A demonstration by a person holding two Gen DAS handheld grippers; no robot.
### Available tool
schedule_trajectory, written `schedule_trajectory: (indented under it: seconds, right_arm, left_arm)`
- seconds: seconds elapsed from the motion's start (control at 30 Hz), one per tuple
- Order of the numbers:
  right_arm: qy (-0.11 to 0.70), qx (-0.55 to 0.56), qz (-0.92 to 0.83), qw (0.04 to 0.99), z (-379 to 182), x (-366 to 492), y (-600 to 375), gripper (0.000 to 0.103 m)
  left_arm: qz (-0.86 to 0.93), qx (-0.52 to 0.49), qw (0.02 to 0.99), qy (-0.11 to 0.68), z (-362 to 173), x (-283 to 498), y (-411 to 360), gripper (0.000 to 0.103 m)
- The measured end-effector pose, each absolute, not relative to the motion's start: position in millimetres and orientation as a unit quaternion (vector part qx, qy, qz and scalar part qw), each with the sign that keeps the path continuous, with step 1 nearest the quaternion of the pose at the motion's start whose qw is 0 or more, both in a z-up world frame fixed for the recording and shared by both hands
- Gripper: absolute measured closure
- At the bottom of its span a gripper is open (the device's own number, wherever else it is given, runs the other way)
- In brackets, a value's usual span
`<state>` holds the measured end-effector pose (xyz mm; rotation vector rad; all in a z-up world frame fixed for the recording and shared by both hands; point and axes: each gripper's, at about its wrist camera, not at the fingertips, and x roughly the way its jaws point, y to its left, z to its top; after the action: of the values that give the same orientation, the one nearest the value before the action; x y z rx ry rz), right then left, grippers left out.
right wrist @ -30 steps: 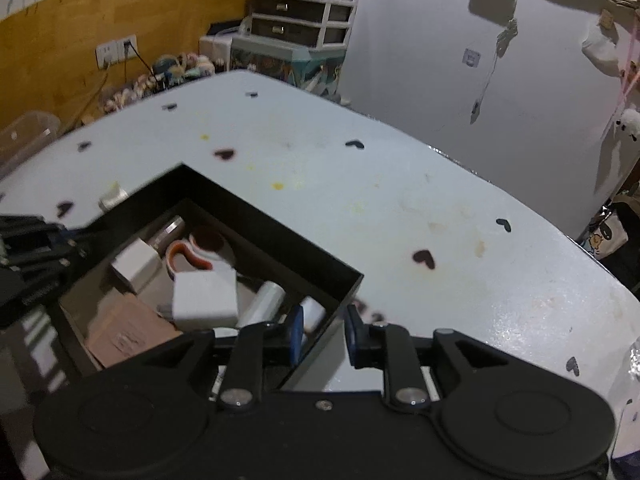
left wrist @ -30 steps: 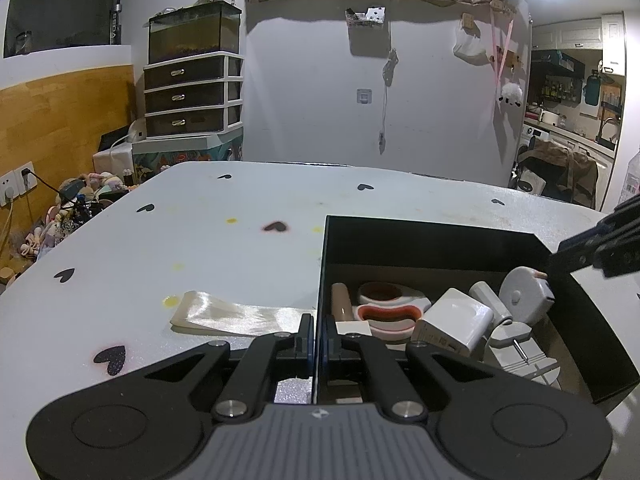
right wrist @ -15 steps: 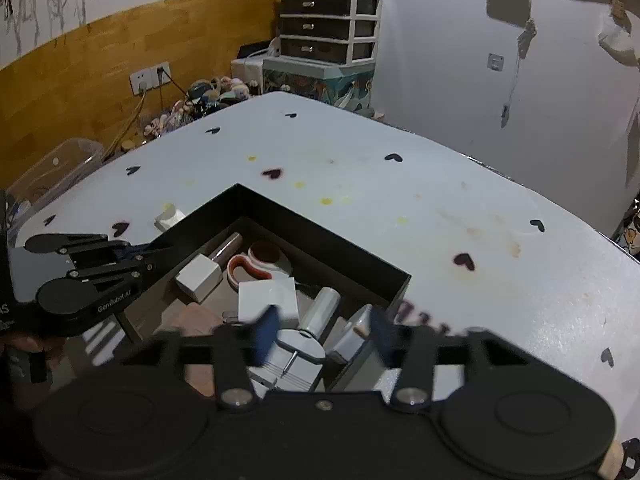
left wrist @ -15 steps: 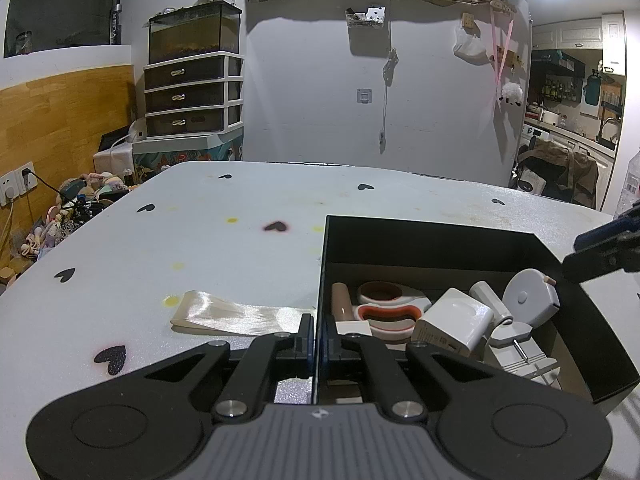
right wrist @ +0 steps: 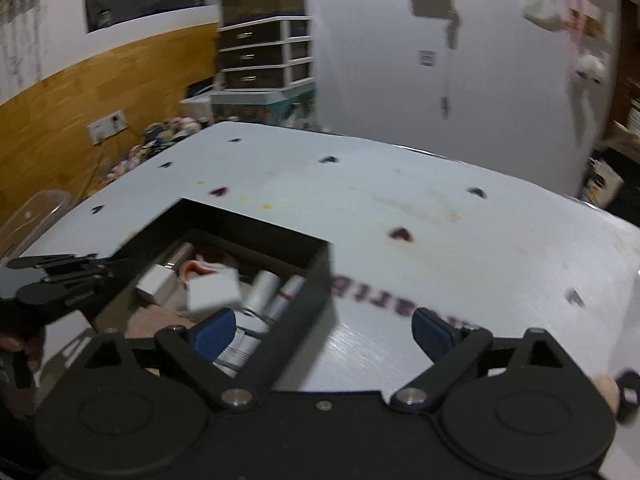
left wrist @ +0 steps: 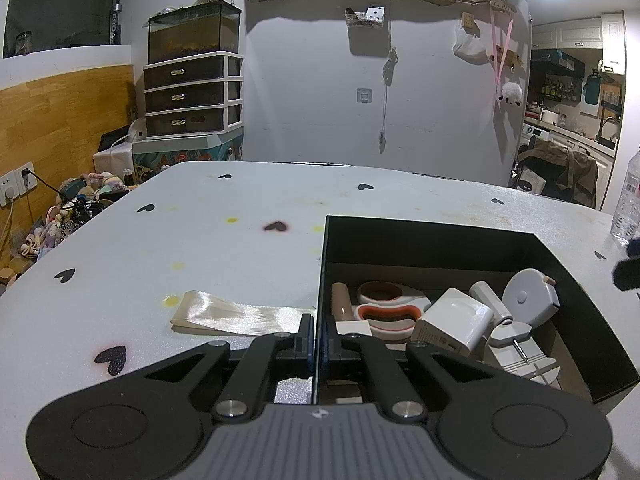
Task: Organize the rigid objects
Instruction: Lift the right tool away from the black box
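Note:
A black open box (left wrist: 440, 240) sits on the white table; it also shows in the right wrist view (right wrist: 320, 264). Inside lie a white charger block (left wrist: 452, 320), a round white tape measure (left wrist: 528, 300), a red-and-white dish (left wrist: 388, 314), a white cylinder (left wrist: 490, 302) and other small items. My left gripper (left wrist: 315, 340) is shut on the box's left wall. My right gripper (right wrist: 324, 328) is open and empty, above the box's near right corner and the table.
A folded shiny ribbon (left wrist: 236, 316) lies on the table left of the box. A clear water bottle (left wrist: 628, 204) stands at the far right edge. The table (right wrist: 480, 220) carries black heart marks. Drawers and clutter stand beyond the far left edge.
My right gripper has opened wide and drawn back up and to the right, away from the box, leaving the tape measure inside. The left gripper has not moved.

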<state>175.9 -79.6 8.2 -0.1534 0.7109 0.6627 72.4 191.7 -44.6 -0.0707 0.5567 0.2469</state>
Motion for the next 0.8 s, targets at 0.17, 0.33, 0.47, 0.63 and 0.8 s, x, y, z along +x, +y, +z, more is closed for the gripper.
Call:
schedule_trajectory:
  seconds: [0.17, 0.33, 0.47, 0.63, 0.8]
  right_arm:
    - [0.358, -0.061, 0.253, 0.896, -8, 175, -113, 0.007]
    - [0.376, -0.019, 0.181, 0.908, -24, 176, -155, 0.007]
    - [0.384, 0.014, 0.127, 0.915, -32, 178, -181, 0.007]
    - [0.387, 0.028, 0.062, 0.920, -45, 187, -200, 0.009]
    - [0.389, 0.040, 0.001, 0.921, -62, 207, -212, 0.021]
  left_arm:
    - [0.122, -0.036, 0.953, 0.274, -45, 73, 192, 0.100]
    - [0.122, -0.035, 0.953, 0.274, -45, 73, 191, 0.100]
    - [0.123, -0.035, 0.953, 0.274, -46, 73, 190, 0.100]
    - [0.123, -0.035, 0.953, 0.275, -46, 73, 191, 0.100]
    - [0.123, -0.035, 0.953, 0.275, -47, 73, 191, 0.100]
